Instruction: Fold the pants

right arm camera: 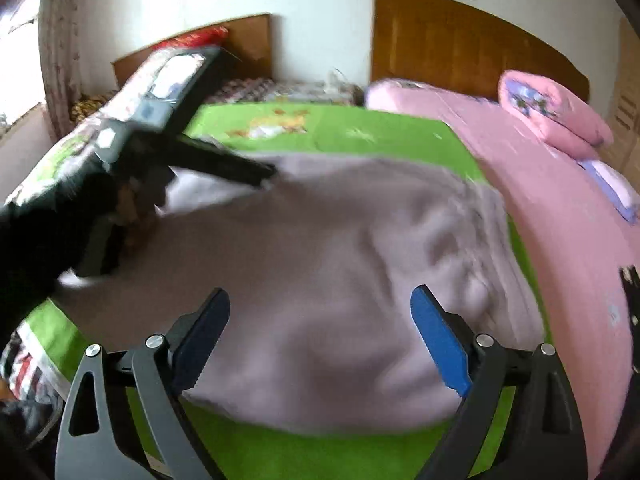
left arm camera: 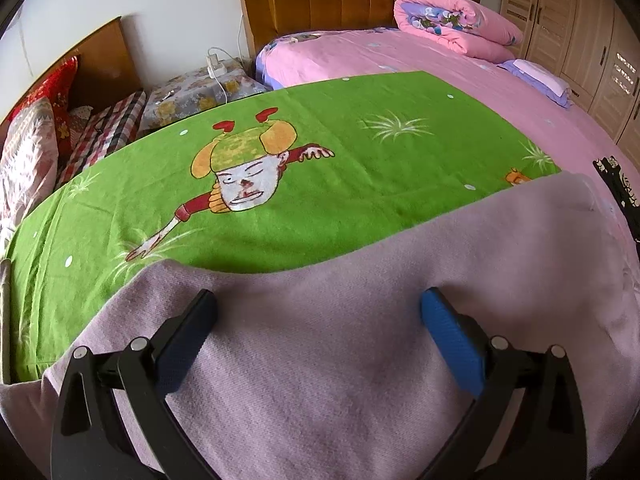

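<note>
The left gripper (left arm camera: 318,304) has its jaws spread wide above the lilac pants (left arm camera: 360,360), pinching nothing; the cloth fills the space between and beyond them, lying on a green cartoon sheet (left arm camera: 340,168) on the bed. Only the blurred right wrist view shows the left gripper (right arm camera: 264,174) from outside, over the pants' (right arm camera: 320,280) far edge. The right gripper (right arm camera: 320,304) also has its jaws spread, empty.
</note>
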The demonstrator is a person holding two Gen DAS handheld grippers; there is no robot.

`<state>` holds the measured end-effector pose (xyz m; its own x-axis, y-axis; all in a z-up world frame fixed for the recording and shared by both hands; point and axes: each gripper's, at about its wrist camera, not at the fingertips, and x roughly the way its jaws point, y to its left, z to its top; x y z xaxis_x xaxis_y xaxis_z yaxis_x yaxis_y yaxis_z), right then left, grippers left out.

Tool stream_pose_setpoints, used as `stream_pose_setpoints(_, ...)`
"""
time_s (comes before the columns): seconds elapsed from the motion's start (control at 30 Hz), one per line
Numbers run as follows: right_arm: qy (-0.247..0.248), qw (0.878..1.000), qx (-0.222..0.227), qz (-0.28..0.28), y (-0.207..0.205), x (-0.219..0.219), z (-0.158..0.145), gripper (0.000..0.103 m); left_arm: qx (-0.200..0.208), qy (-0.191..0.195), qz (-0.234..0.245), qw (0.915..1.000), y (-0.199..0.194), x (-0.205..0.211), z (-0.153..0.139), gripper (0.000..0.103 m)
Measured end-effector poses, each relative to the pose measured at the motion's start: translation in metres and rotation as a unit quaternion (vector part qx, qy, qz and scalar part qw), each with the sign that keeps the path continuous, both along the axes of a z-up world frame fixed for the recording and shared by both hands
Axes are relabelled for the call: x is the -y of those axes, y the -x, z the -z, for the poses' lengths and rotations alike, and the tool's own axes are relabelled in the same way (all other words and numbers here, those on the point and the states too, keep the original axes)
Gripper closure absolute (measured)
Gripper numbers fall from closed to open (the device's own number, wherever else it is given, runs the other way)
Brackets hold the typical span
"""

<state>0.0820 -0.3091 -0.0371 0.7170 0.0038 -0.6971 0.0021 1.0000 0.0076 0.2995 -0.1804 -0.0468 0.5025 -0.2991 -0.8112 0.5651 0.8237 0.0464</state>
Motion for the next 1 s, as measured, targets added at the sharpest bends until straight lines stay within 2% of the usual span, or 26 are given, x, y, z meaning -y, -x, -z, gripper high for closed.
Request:
stream_pose_setpoints(0.07, 0.002, 1.0, -0.012, -0.011, -0.015, -0.009, 0.003, 0.015, 0.006, 0.001, -0.005, 1.0, 0.0, -0.002, -0.002, 0.001)
stream_pose_setpoints(0.13, 0.007, 0.998, -0.057, -0.009, -0.031, -0.014, 0.023, 0.014, 0.014, 0.005, -0.014, 0.9998, 0.002, -0.005, -0.005, 0.001)
stream_pose_setpoints(0.17, 0.006, 0.998, -0.065, -0.006, -0.033, -0.012, 0.031, 0.012, 0.027, 0.012, -0.026, 0.9992, 0.003, -0.01, -0.01, 0.001)
stream_pose_setpoints(0.2, 0.001, 0.999, -0.052, -0.006, -0.03, -0.01, 0.031, 0.011, 0.038, 0.017, -0.033, 0.9986, 0.007, -0.015, -0.014, 0.002)
stream_pose_setpoints(0.27, -0.006, 0.999, -0.053, -0.006, -0.028, -0.006, 0.031, 0.011, 0.057, 0.018, -0.044, 0.9972, 0.018, -0.025, -0.028, 0.002)
stream_pose_setpoints(0.37, 0.011, 0.998, -0.056, 0.02, -0.024, -0.009, 0.021, 0.011, 0.096, 0.019, -0.045, 0.9941, 0.055, -0.051, -0.056, 0.002)
stream_pose_setpoints(0.47, -0.005, 1.0, -0.023, 0.014, -0.018, -0.024, 0.007, 0.011, 0.113, -0.005, -0.057, 0.992, 0.101, -0.087, -0.063, 0.002)
stream_pose_setpoints(0.6, 0.001, 1.0, 0.001, -0.028, -0.013, -0.06, 0.001, 0.011, 0.1, -0.033, -0.048, 0.9933, 0.149, -0.127, -0.051, 0.002)
stream_pose_setpoints(0.7, 0.014, 0.999, -0.011, -0.048, -0.015, -0.081, 0.008, 0.011, 0.08, -0.046, -0.045, 0.9947, 0.173, -0.15, -0.033, 0.002)
stream_pose_setpoints(0.77, 0.018, 0.998, -0.026, -0.049, -0.017, -0.089, 0.017, 0.011, 0.064, -0.061, -0.052, 0.9948, 0.175, -0.161, -0.017, 0.002)
stream_pose_setpoints(0.9, -0.024, 0.998, -0.036, -0.041, -0.015, -0.081, 0.025, 0.011, 0.041, -0.024, -0.058, 0.9972, 0.175, -0.18, -0.006, 0.001)
stream_pose_setpoints(1.0, -0.016, 0.999, -0.035, -0.029, -0.008, -0.079, 0.02, 0.011, 0.043, -0.015, -0.055, 0.9975, 0.176, -0.183, -0.003, 0.001)
